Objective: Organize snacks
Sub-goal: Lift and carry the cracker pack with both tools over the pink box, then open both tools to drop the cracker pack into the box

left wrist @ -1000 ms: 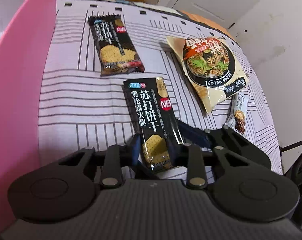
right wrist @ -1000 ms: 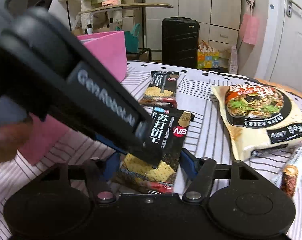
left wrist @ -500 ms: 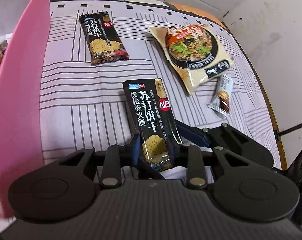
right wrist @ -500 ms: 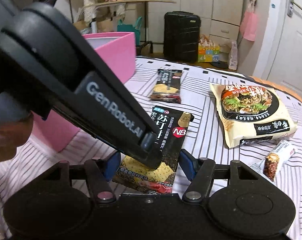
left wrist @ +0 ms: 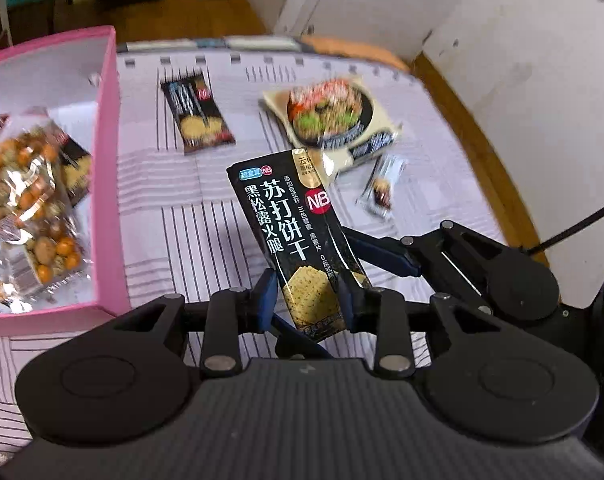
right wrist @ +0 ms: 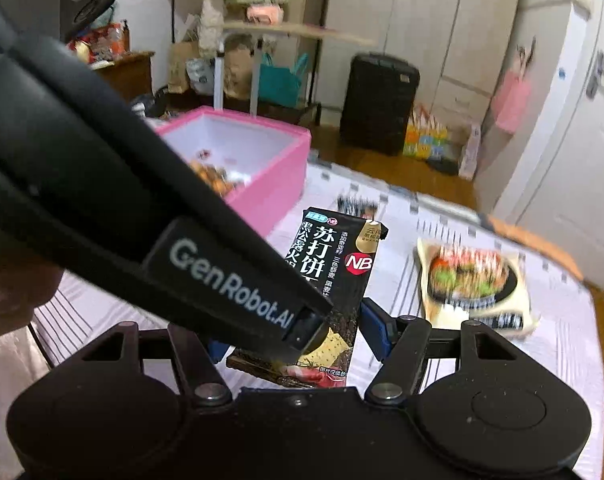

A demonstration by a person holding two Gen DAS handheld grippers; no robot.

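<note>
The left tongs (left wrist: 305, 300) are clamping the black cracker packet (left wrist: 298, 240), lifted above the striped table (left wrist: 182, 232). The right tongs (right wrist: 298, 344) are flanking the same packet, grip unclear. Only the left view is showing nuts (left wrist: 26, 216) inside the pink box (left wrist: 112, 184).

Pink box (left wrist: 109, 168) wall blocks left; striped cloth (left wrist: 206, 232) btwn packets open.

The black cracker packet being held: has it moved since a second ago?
Yes. The black cracker packet, clamped in the left hand-held gripper, has risen above the table toward the pink box.
</note>
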